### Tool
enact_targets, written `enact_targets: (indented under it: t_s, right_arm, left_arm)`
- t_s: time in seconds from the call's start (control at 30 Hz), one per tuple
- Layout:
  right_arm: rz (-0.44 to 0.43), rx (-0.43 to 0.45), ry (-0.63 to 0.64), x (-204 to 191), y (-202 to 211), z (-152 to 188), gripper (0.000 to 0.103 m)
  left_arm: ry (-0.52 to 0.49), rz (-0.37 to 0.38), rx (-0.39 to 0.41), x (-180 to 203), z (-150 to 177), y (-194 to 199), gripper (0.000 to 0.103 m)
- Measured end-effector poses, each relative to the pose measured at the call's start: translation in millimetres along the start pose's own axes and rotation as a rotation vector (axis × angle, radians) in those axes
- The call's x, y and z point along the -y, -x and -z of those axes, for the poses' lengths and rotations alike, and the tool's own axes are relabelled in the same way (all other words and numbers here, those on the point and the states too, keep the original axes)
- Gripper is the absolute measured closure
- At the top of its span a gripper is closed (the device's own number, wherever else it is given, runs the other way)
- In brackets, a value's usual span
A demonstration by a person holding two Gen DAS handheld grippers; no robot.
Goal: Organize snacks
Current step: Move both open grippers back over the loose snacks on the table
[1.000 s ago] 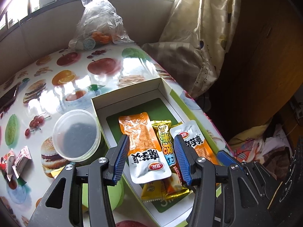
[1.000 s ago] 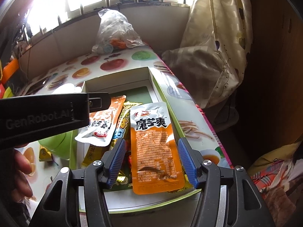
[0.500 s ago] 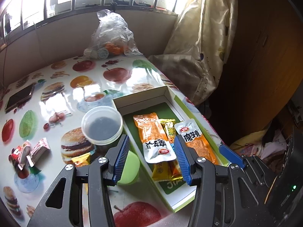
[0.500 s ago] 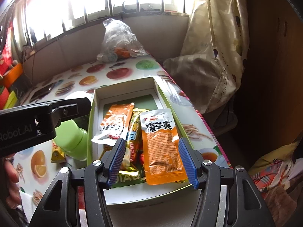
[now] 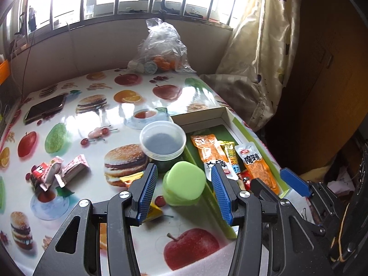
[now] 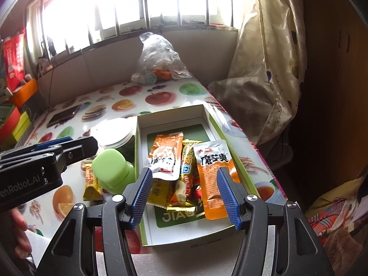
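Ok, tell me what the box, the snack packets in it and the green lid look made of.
Box: likely cardboard, matte white walls with folded corners. Snack packets: glossy plastic or foil film, crinkled and reflective. Green lid: probably smooth moulded plastic with a dull sheen.

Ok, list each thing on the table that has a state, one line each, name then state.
box: open, no lid on it, snack packets inside
orange packet: sealed, lying flat in the box
clear tub: lidded, upright
green jar: capped, upright
plastic bag: knotted shut at the top
phone: screen dark, lying flat
left gripper: open, empty
right gripper: open, empty
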State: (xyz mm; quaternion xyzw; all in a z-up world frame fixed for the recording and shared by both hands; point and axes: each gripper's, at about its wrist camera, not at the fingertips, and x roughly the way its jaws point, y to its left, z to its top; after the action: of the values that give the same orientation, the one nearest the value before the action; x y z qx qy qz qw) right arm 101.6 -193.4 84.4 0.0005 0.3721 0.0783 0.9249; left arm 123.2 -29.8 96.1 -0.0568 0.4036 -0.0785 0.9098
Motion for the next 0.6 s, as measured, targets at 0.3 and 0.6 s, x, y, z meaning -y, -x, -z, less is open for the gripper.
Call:
enact_targets:
  t_s: [0.3, 0.6]
  right_arm:
    - [-0.084, 0.038, 0.032, -24, 6, -2, 0.045]
    - [-0.188, 0.013, 0.161, -80, -5, 0, 0.045]
  left_arm:
    - [0.099, -0.035, 0.031, -47, 16, 15, 0.053]
    - [0.213, -0.123, 0.01, -110, 36, 18, 0.053]
